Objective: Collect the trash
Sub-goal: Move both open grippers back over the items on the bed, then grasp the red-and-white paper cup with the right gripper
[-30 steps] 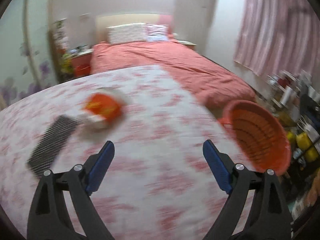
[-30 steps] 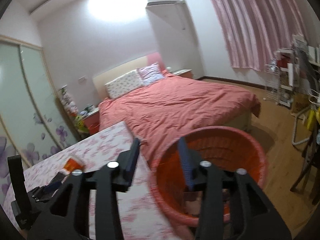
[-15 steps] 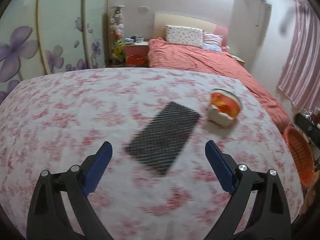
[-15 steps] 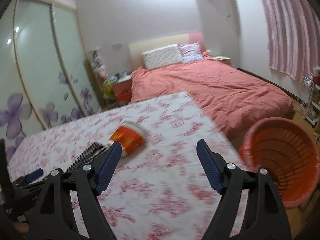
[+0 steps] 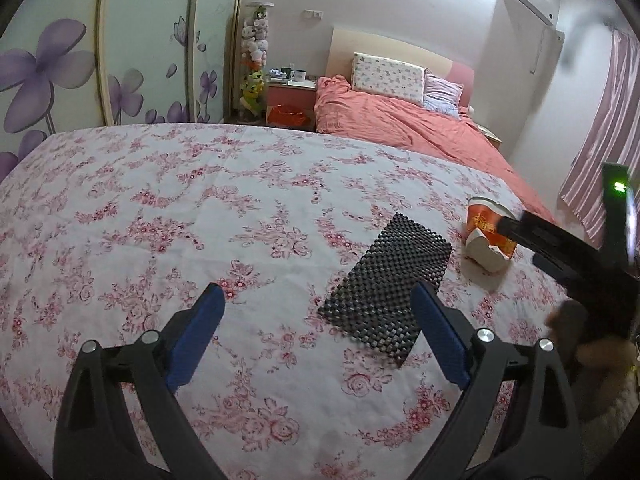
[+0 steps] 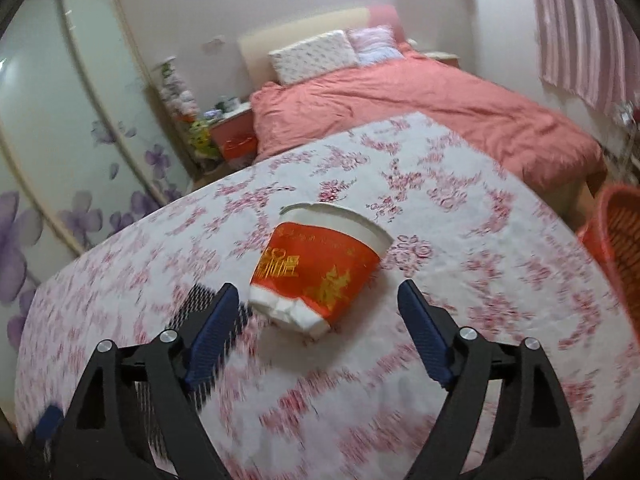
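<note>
Blurred patches and cut-off edges

In the right wrist view the basket [image 6: 618, 248] is cut by the right edge, the mat [image 6: 196, 304] is smeared and partly behind the right gripper [image 6: 320, 336], and the cup [image 6: 316, 268] print is too soft to read. In the left wrist view the right gripper [image 5: 560, 256] hides part of the cup [image 5: 486, 240]; nightstand [image 5: 290, 92] items are too small.

Crumpled paper cup [image 6: 320, 268], matt woven mat [image 5: 386, 282], floral cloth tablecloth [image 5: 160, 220].
</note>
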Tool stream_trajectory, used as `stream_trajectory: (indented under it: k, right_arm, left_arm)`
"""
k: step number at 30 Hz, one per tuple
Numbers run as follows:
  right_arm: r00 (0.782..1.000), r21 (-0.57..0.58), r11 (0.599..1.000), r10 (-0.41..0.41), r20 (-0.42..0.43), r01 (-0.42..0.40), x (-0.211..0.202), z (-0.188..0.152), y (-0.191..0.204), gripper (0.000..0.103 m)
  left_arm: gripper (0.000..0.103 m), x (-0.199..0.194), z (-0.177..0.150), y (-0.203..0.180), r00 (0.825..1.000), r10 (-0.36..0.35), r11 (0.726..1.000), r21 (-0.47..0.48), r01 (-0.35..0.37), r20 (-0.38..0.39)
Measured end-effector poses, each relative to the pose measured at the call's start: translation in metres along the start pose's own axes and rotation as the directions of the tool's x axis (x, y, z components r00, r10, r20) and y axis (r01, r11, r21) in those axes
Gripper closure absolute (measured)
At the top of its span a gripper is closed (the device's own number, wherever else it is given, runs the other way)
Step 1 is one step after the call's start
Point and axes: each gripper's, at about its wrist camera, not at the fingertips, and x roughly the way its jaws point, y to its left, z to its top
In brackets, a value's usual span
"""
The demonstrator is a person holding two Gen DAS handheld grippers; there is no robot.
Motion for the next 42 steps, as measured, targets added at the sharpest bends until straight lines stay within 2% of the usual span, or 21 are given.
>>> stream_trajectory:
  k: [7, 8, 10, 19, 25, 32, 39, 42]
  right_arm:
    - [0.997, 0.012, 0.998, -0.067, -0.039, 0.068, 0.032, 0.004, 0.016, 0.014]
    - [0.997, 0.008, 0.998, -0.069, -0.044, 0.070, 0.034, 0.004, 0.015, 0.015]
    - [0.996, 0.005, 0.998, -0.060, -0.062, 0.061, 0.036, 0.001, 0.011, 0.025]
    - [0.997, -0.053, 0.997, -0.051, -0.066, 0.048, 0.022, -0.003, -0.003, 0.028]
    - [0.998, -0.045, 0.998, -0.042, -0.039, 0.040, 0.002, -0.006, -0.026, 0.028]
    - [1.000, -0.051, 0.999, -0.007, 0.002, 0.007, -0.022, -0.004, -0.043, 0.028]
    - [0.999, -0.028, 0.999, 0.036, -0.003, -0.036, -0.031, -0.006, -0.061, 0.028]
    - [0.998, -0.016, 0.998, 0.056, -0.008, -0.056, -0.031, -0.005, -0.067, 0.028]
  left_arm:
    - [0.011, 0.009, 0.002, 0.001, 1.000, -0.011, 1.000, 0.003, 0.011, -0.009]
    - [0.011, 0.010, 0.002, 0.001, 1.000, -0.011, 1.000, 0.004, 0.011, -0.011]
    - [0.011, 0.012, 0.002, 0.000, 1.000, -0.015, 1.000, 0.006, 0.015, -0.016]
    - [0.011, 0.019, 0.000, -0.011, 0.999, -0.026, 0.999, 0.026, 0.027, -0.033]
    - [0.018, 0.036, 0.005, -0.041, 0.998, -0.037, 0.997, 0.072, 0.041, -0.060]
    - [0.019, 0.068, 0.007, -0.079, 0.995, 0.007, 0.990, 0.142, 0.007, -0.097]
    - [0.021, 0.095, 0.006, -0.086, 0.986, 0.051, 0.990, 0.140, -0.029, -0.160]
    - [0.022, 0.096, 0.006, -0.093, 0.986, 0.048, 0.987, 0.161, -0.022, -0.158]
